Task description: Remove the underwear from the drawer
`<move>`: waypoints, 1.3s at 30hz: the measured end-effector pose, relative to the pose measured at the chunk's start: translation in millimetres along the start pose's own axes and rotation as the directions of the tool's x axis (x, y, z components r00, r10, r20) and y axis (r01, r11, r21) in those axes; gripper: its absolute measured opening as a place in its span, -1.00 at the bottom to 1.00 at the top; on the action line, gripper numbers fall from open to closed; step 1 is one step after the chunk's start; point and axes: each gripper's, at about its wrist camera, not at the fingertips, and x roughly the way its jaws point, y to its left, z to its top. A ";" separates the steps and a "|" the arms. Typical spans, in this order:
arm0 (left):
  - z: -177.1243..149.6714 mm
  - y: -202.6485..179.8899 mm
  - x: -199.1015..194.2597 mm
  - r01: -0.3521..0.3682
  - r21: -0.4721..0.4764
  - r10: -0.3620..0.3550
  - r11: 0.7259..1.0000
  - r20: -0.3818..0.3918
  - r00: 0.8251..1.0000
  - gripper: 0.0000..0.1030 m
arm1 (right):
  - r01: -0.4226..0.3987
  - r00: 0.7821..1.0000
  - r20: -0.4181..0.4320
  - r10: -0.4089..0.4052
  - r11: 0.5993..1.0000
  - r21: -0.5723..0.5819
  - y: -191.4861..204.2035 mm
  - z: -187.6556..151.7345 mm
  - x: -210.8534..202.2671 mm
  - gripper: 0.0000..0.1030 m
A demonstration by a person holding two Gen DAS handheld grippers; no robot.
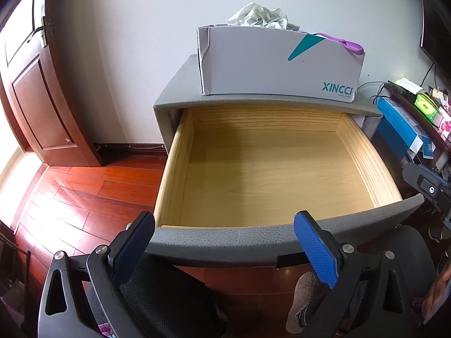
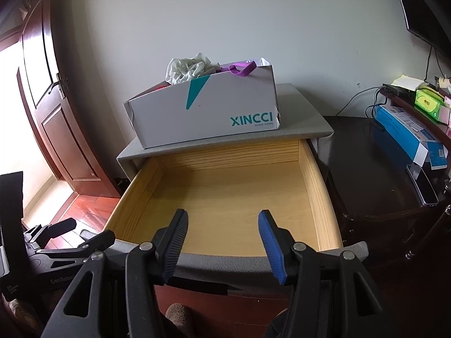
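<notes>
Nightstand drawer [image 1: 253, 169] bare beyond both tongs [image 2: 222, 242]

Home bedroom: nightstand [image 1: 174, 90], wooden door [image 1: 36, 107], wood floor [image 1: 84, 191].

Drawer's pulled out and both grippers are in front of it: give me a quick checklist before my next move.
1. Drawer fully open: ok, the whole wooden floor shows in both wrist views.
2. Underwear left inside the drawer: none seen; the floor is bare in both views.
3. Left gripper free: ok, fingers apart, nothing between them.
4. Right gripper free: ok, fingers apart, nothing held.
5. Clothes in the white shoe box on the cabinet top: pale cloth is bunched in it; whether it is underwear, cannot tell.
6. Path into the drawer: ok, nothing over the opening.
</notes>
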 end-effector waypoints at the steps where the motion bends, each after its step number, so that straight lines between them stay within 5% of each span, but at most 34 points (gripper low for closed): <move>1: 0.2 -0.1 0.0 0.000 0.001 0.000 1.000 0.000 1.000 0.92 | -0.001 1.000 0.001 0.001 1.000 0.000 -0.2 -0.5 -0.4 0.03; 39: 1.1 1.0 -0.9 0.008 -0.016 -0.008 1.000 0.019 1.000 0.92 | 0.014 1.000 -0.005 -0.013 1.000 0.017 -8.9 -8.2 6.8 0.03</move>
